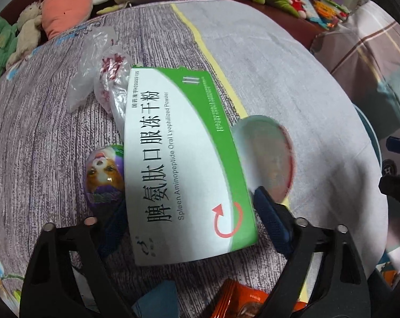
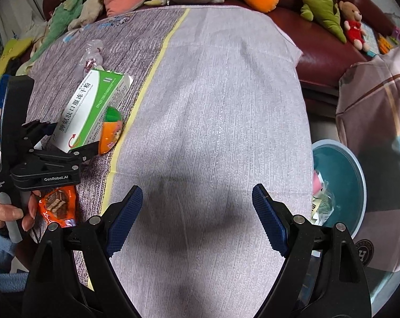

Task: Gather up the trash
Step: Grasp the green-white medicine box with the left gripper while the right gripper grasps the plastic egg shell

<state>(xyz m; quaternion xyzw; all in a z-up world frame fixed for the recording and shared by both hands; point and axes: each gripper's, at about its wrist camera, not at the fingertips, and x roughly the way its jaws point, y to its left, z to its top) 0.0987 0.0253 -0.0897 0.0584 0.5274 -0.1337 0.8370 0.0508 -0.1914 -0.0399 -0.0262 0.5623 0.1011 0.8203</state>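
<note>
My left gripper (image 1: 189, 228) is shut on a white and green medicine box (image 1: 178, 159), held lifted and tilted above the cloth-covered table (image 1: 292, 66); the box also shows in the right wrist view (image 2: 88, 106). Under it lie a round jelly cup (image 1: 263, 156), a dog-print packet (image 1: 104, 175) and a crumpled clear plastic bag (image 1: 99, 74). An orange snack wrapper (image 2: 58, 204) lies by the left hand. My right gripper (image 2: 197, 212) is open and empty over the pale part of the cloth.
A teal basin (image 2: 343, 182) with some trash in it stands on the floor to the right of the table. Plush toys (image 2: 319, 2) line the dark red sofa behind. A checked cloth (image 2: 377, 122) hangs at right.
</note>
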